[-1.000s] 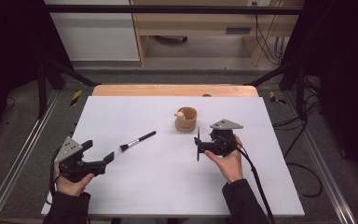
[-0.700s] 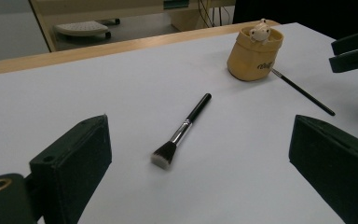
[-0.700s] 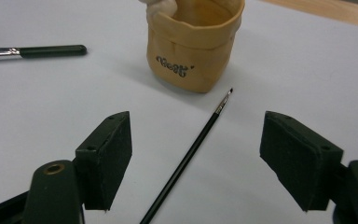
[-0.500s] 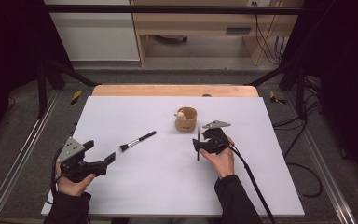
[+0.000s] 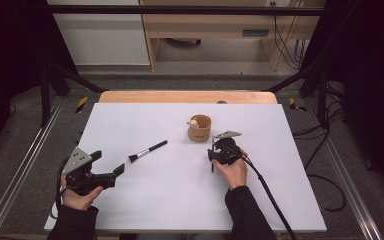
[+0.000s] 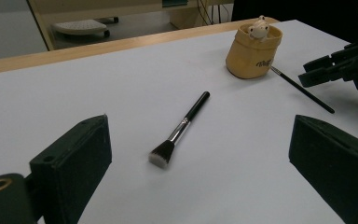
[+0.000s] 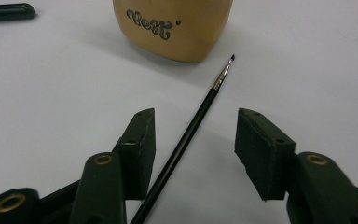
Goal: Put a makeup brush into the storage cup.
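Thin liner brush [image 7: 193, 128] lies flat on the white table [image 5: 290, 200], tip near the tan cup [image 7: 172, 28], between the spread jaws of the right gripper [image 7: 195, 149]. Left gripper [image 6: 200, 177] gapes too, facing the makeup brush [image 6: 179, 130]. Risk: slim handle rolls or slips out as the jaws close, or jaws scrape the table.

Dark script lettering, not clearly legible, on tan pot [image 7: 172, 28]

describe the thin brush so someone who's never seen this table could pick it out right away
Start at the tan cup with a small figure in it, near the far middle of the white table. The thin brush lies just beside it, between the open jaws of the right gripper. Unlike the other brush, with its wide flat-cut bristle head, this one is a slim black stick ending in a fine point.
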